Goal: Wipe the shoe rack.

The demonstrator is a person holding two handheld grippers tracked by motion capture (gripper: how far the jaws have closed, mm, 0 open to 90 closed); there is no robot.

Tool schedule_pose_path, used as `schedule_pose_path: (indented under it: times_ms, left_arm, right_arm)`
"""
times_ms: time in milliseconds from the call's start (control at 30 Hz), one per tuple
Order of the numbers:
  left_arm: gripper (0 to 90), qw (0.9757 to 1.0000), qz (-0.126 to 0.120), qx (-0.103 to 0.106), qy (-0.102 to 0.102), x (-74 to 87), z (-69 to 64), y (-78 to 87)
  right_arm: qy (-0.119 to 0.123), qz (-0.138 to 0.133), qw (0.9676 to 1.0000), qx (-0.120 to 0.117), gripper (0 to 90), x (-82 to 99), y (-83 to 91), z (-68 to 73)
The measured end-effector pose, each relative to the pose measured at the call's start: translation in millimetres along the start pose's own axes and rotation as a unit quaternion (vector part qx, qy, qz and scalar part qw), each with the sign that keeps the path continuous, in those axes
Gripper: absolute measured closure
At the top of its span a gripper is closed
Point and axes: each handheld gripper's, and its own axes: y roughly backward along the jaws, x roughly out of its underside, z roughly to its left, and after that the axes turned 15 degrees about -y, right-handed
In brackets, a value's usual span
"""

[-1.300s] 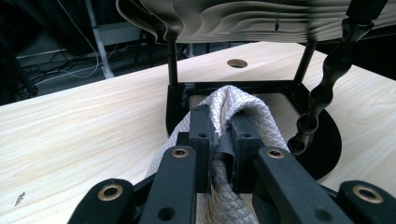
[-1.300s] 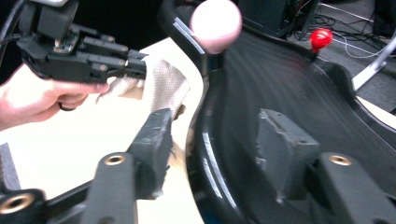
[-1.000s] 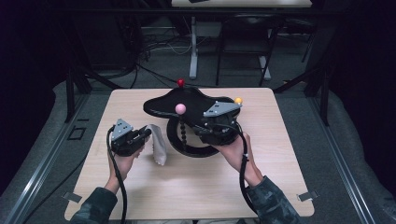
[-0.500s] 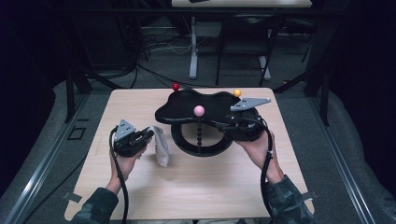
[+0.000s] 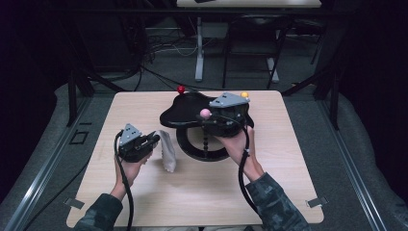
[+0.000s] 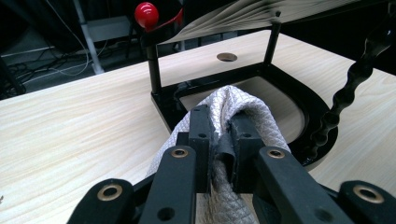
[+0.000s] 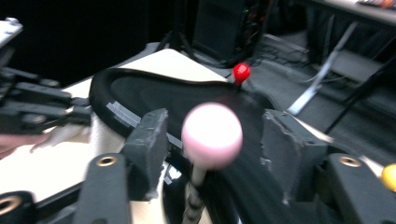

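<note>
Left gripper (image 6: 217,140) is clamping a fold of the quilted white cloth (image 6: 243,105); I am keeping its jaws pinched tight on the fabric, so the cloth is bunching up above the pads and hanging down on both sides of them. In the high view the cloth (image 5: 167,150) is trailing onto the table (image 5: 144,192) just off the left gripper's (image 5: 153,139) tip, between it and the black stand (image 5: 192,149).

Right gripper (image 7: 212,140) is partly open; its jaws have just been opening. The pink knob (image 7: 212,135) is sitting between the pads with a gap on each side, so I am reading it as released rather than gripped. The knob tops a beaded black rod rising from the stand's ring base.

Likely reason for the layout: the left side is holding the cloth ready beside the stand while the right side is working the knobbed rod.

Room to move: the black top plate (image 5: 192,108) is overhanging the ring ahead of the left tongs, with thin posts and the red knob (image 6: 146,14) beyond. Bare table is lying behind and outside both tongs; the table's far edge is near, past the stand.
</note>
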Motion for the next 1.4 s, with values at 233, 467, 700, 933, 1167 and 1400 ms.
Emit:
schedule_pose_path:
  times_ms: [233, 467, 700, 933, 1167, 1400]
  left_arm:
    - [81.8, 1.0000, -0.003, -0.002, -0.003, -2.7, -0.1, 3.3]
    - [81.6, 0.9999, -0.004, 0.005, -0.011, -5.9, -7.1, 0.3]
    - [81.5, 0.9997, -0.003, 0.013, -0.019, -8.2, -15.8, -5.5]
    - [81.4, 0.9995, -0.018, 0.007, -0.025, -19.0, -23.0, -2.3]
    - [81.4, 0.9989, -0.035, -0.015, -0.028, -43.5, -34.7, -3.1]
    - [81.5, 0.9980, -0.043, -0.026, -0.038, -71.1, -54.1, -9.8]
  right_arm:
    - [0.006, 0.012, 0.9999, 0.000, 59.8, -4.8, -15.7, 0.2]
    - [0.007, 0.018, 0.9998, 0.008, 60.0, -11.0, -23.7, -8.0]
    - [0.005, 0.019, 0.9997, -0.017, 60.1, -14.3, -30.1, -14.7]
    - [0.006, 0.011, 0.9997, -0.019, 60.1, -16.2, -37.5, -15.1]
    - [0.008, 0.027, 0.9994, -0.019, 60.0, -23.2, -46.1, -13.1]
    - [0.009, 0.031, 0.9994, -0.010, 59.9, -24.9, -47.2, -12.1]
